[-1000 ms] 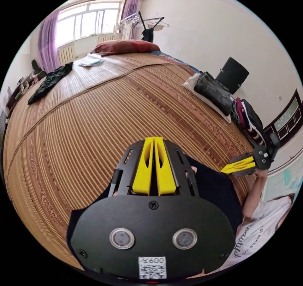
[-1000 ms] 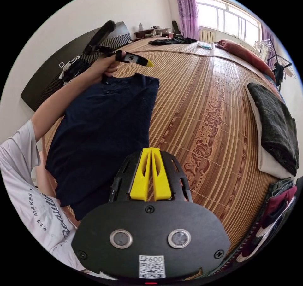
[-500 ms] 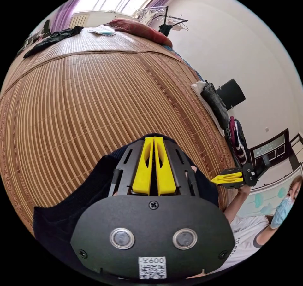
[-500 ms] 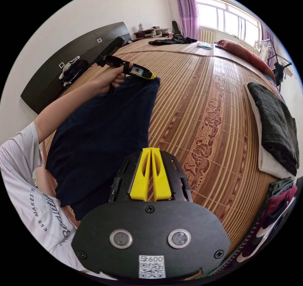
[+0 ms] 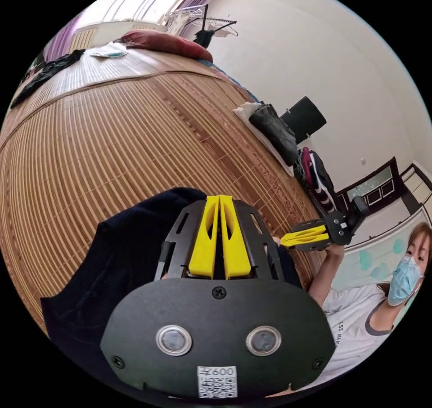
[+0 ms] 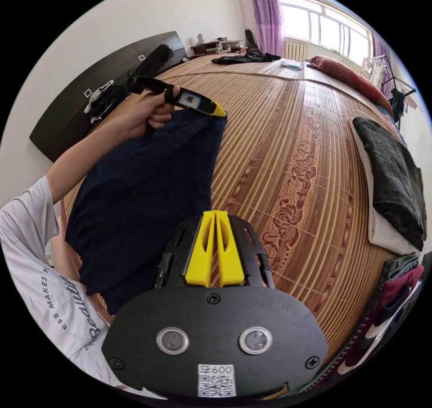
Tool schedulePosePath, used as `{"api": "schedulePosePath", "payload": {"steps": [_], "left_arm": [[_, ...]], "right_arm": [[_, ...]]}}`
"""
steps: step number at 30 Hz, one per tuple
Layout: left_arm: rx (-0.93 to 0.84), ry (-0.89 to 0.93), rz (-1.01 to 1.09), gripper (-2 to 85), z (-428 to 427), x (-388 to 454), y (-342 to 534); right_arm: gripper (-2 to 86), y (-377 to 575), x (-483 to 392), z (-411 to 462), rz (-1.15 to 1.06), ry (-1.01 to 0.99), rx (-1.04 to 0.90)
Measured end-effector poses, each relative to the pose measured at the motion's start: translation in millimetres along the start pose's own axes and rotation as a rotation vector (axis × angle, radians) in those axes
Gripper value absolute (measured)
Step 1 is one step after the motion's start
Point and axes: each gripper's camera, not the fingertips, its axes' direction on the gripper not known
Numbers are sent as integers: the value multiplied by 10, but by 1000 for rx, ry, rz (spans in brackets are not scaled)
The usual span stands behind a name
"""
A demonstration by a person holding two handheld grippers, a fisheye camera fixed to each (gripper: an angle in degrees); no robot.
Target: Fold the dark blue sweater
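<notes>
Bamboo-matted bed [image 6: 288, 165], near to far. Right gripper [image 6: 215, 217]: jaws together, empty, above the mat. Dark blue sweater [image 6: 144, 192]: spread along the near edge. Left gripper [image 6: 215, 109]: at the sweater's far corner, jaws together, grip on cloth uncertain; wrist cocked, forearm extended. Step judged: fold beginning; next, carrying that corner across.

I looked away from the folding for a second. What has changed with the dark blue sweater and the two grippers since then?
The left gripper came down onto the far corner of the dark blue sweater and now sits over it; whether its jaws pinch the cloth cannot be told. The collar seen a second ago is now covered. The right gripper stayed put with jaws together above the woven bamboo mat, and the folded grey garment has not moved.
</notes>
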Motion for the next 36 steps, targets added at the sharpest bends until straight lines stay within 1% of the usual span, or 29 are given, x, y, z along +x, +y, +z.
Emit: {"api": "schedulePosePath", "payload": {"steps": [1, 3, 8, 10, 12, 13, 16, 21, 23, 25, 26, 28, 30, 32, 33, 35, 36], "left_arm": [[11, -64, 21, 0, 48, -22, 5], [34, -95, 46, 0, 85, -62, 14], [58, -66, 24, 0, 148, -258, 13], [52, 16, 8, 0, 143, -379, 23], [-3, 141, -18, 1, 136, -574, 62], [3, 170, -20, 1, 98, -662, 112], [43, 123, -63, 1, 6, -830, 241], [65, 187, -65, 1, 113, -1132, 413], [75, 234, -77, 1, 174, -1212, 468], [121, 365, -86, 1, 211, -1261, 601], [130, 377, -77, 1, 214, -1249, 642], [96, 367, -53, 1, 257, -1197, 752], [26, 292, -6, 1, 357, -1148, 887], [-9, 233, -3, 1, 453, -1187, 992], [-3, 209, -18, 1, 489, -1227, 1075], [28, 213, 6, 1, 502, -1229, 1204], [28, 214, 60, 1, 513, -1170, 1296]], "right_arm": [[-8, 0, 5, -3, -1, 2, 0], [-8, -2, 11, -2, -3, 6, -2], [-8, -2, 45, -13, -3, 7, -2], [-8, 0, 57, -17, -3, 7, -2], [-8, 0, 69, -21, -2, 6, -3], [-8, 1, 78, -26, 0, 6, -3], [-8, 5, 91, -36, 0, 8, -3], [-8, 15, 106, -52, 0, 8, -2], [-8, 21, 138, -62, 9, -3, -1], [-8, 26, 170, -71, 26, -13, 1], [-8, 31, 177, -79, 28, -18, 2], [-8, 38, 156, -98, 16, -21, 5], [-8, 53, 121, -124, 2, -18, -4], [-9, 112, 91, -192, 16, -40, -82], [-9, 142, 78, -234, 16, -29, -85], [-9, 265, 32, -449, 12, 20, 7], [-9, 284, 30, -490, 11, 8, 33]]}}
